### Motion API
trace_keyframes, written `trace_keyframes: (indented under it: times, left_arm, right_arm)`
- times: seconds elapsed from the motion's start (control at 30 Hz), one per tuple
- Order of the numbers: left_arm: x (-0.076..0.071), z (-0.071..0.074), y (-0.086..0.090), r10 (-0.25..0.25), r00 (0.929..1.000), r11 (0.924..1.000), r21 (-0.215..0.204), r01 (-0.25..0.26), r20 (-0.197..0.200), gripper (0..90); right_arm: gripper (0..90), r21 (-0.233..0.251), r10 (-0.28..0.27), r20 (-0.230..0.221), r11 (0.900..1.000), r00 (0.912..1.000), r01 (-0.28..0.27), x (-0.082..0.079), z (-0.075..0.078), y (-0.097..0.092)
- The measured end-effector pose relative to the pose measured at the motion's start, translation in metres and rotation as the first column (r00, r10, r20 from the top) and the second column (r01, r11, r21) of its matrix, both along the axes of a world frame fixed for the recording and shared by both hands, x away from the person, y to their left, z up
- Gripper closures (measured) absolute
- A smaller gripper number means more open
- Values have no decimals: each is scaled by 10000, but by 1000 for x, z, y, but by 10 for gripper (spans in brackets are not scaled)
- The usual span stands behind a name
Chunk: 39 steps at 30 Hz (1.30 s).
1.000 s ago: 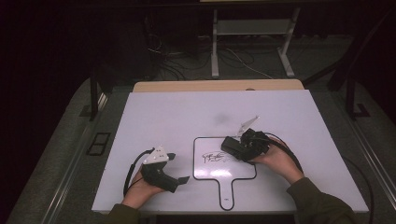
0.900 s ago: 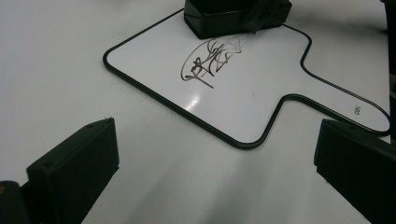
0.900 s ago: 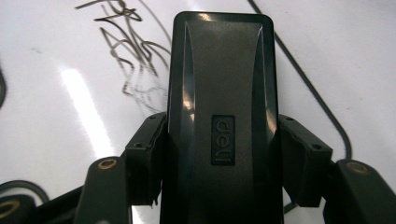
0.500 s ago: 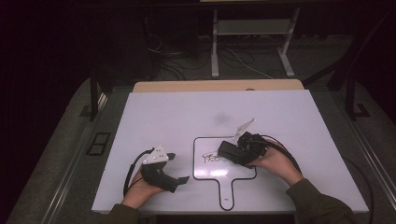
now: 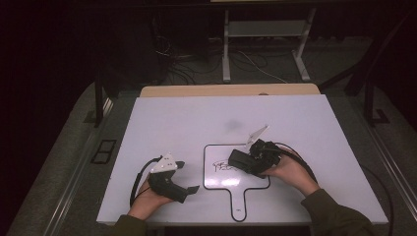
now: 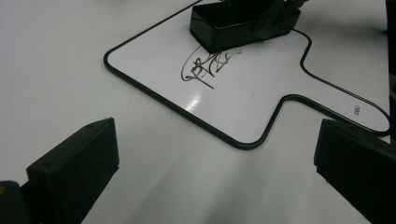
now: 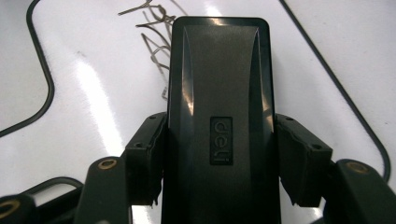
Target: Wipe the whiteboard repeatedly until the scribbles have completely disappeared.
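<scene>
A small paddle-shaped whiteboard point(image 5: 216, 181) with a black rim lies on the white table, and a dark scribble point(image 5: 221, 166) sits on its left half. My right gripper point(image 5: 248, 162) is shut on a black eraser point(image 5: 236, 158) that rests flat on the board just right of the scribble. In the right gripper view the eraser point(image 7: 219, 107) is clamped between both pads point(image 7: 149, 149), with the scribble point(image 7: 156, 28) ahead of it. My left gripper point(image 5: 188, 177) stands open with nothing between its fingers, left of the board. It faces the whiteboard point(image 6: 261, 93) and eraser point(image 6: 233, 23).
The white table point(image 5: 196, 123) has bare room behind and to both sides of the board. The board's handle point(image 5: 238, 204) points toward the table's near edge. Cables trail from both grippers. A dark floor with stand legs point(image 5: 226, 54) lies beyond the far edge.
</scene>
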<state>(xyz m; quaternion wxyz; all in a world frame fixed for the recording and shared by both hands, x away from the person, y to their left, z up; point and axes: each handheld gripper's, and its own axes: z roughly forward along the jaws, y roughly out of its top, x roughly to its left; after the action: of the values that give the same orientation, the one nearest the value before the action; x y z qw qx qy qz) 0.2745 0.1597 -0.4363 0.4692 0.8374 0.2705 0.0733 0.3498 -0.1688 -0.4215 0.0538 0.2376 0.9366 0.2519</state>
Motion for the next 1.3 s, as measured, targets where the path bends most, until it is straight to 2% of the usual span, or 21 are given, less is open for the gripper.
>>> trace_keyframes:
  times: [0.17, 0.33, 0.47, 0.7, 1.03, 1.17, 1.3]
  left_arm:
    - [0, 0, 0, 3, 10000, 10000, -9, -3, 4, 0]
    - [0, 0, 0, 9, 10000, 10000, -14, -9, 1, 0]
    - [0, 0, 0, 16, 10000, 10000, -10, -16, -3, 0]
    - [0, 0, -1, 30, 10000, 10000, -25, -30, -12, 0]
    - [0, 0, -1, 27, 10000, 10000, -12, -27, -17, 0]
    - [0, 0, -1, 23, 10000, 10000, -8, -23, -19, 0]
    - [0, 0, -1, 1, 10000, 10000, 25, -1, -31, 0]
  right_arm:
    - [384, -67, -338, 191, 9994, 9992, 339, 4, 1, -7]
    - [386, -188, -970, 371, 9950, 9946, 977, 9, 1, -17]
    - [387, -194, -1230, 477, 9921, 9913, 1240, 13, 1, -22]
    - [389, -376, -708, 511, 9966, 9962, 727, 4, 2, -10]
    - [390, -521, 2, 523, 9986, 9986, 26, -12, 3, 8]
    - [390, -635, -206, 710, 9977, 9973, 251, -7, 3, 4]
    - [390, -584, -541, 701, 9966, 9961, 583, 2, 2, -4]
